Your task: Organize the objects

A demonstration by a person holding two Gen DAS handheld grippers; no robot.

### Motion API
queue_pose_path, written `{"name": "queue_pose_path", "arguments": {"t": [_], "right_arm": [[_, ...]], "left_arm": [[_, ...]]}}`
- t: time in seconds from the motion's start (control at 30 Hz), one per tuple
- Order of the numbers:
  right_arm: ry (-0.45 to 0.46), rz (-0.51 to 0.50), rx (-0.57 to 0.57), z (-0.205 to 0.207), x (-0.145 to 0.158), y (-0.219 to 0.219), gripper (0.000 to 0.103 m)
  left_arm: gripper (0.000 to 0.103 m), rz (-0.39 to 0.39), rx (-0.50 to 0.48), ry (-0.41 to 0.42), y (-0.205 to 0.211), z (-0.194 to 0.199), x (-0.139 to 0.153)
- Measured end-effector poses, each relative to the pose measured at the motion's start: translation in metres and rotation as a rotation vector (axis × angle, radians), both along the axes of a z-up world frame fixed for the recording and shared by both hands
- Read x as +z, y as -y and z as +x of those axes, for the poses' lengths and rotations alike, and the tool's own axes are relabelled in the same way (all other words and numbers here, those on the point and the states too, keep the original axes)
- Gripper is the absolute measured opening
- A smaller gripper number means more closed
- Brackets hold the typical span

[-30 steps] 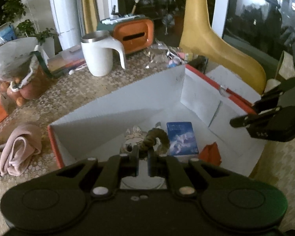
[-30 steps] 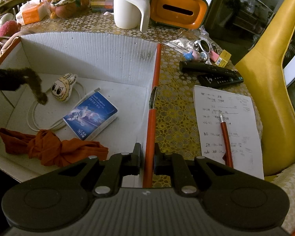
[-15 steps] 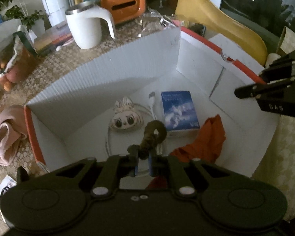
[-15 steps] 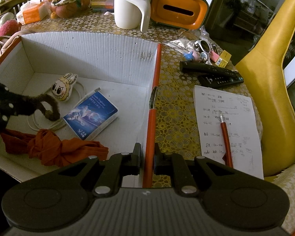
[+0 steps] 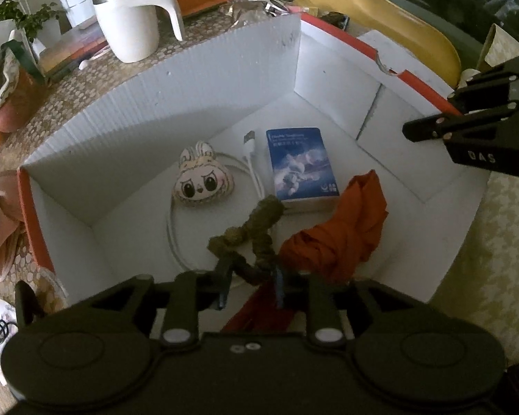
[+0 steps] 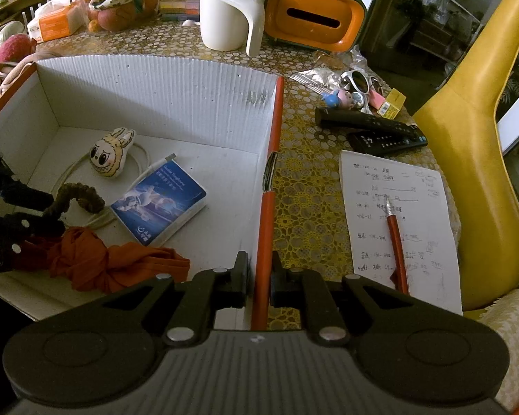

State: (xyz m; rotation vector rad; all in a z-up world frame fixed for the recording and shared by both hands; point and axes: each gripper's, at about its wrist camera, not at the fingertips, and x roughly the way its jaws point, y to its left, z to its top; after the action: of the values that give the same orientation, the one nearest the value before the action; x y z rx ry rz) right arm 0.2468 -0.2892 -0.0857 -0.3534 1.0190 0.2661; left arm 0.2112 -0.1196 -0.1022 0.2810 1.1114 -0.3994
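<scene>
Box (image 5: 197,79): scrunchie (image 5: 256,228) between left claw (image 5: 251,285) tips

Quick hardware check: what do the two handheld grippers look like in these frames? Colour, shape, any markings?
Both are matte black plastic. The left gripper has a broad body with two round discs, silver pivot screws and flat linkage arms tapering to slim fingers with bluish inner edges. The right gripper has the same layout with a ribbed top; from the left wrist view, letters reading roughly "DAS" mark its side. No cables, sleeves or hands show.
</scene>
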Motion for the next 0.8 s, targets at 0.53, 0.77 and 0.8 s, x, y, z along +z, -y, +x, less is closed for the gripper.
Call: {"name": "queue_pose_path", "arguments": {"t": [0.53,0.77,0.8], "right_arm": [[0.002,-0.004,0.001,0.000,0.000,0.002,0.011],[0.002,-0.005,0.001,0.000,0.000,0.002,0.011],[0.003,-0.005,0.001,0.000,0.000,0.002,0.011]], "left_arm": [[0.056,-0.091,0.038,0.069,-0.023,-0.016,0.030],[0.063,-0.123,0.055,0.125,-0.034,-0.026,0.047],[0.063,-0.128,0.059,0.130,-0.036,-0.027,0.049]]}}
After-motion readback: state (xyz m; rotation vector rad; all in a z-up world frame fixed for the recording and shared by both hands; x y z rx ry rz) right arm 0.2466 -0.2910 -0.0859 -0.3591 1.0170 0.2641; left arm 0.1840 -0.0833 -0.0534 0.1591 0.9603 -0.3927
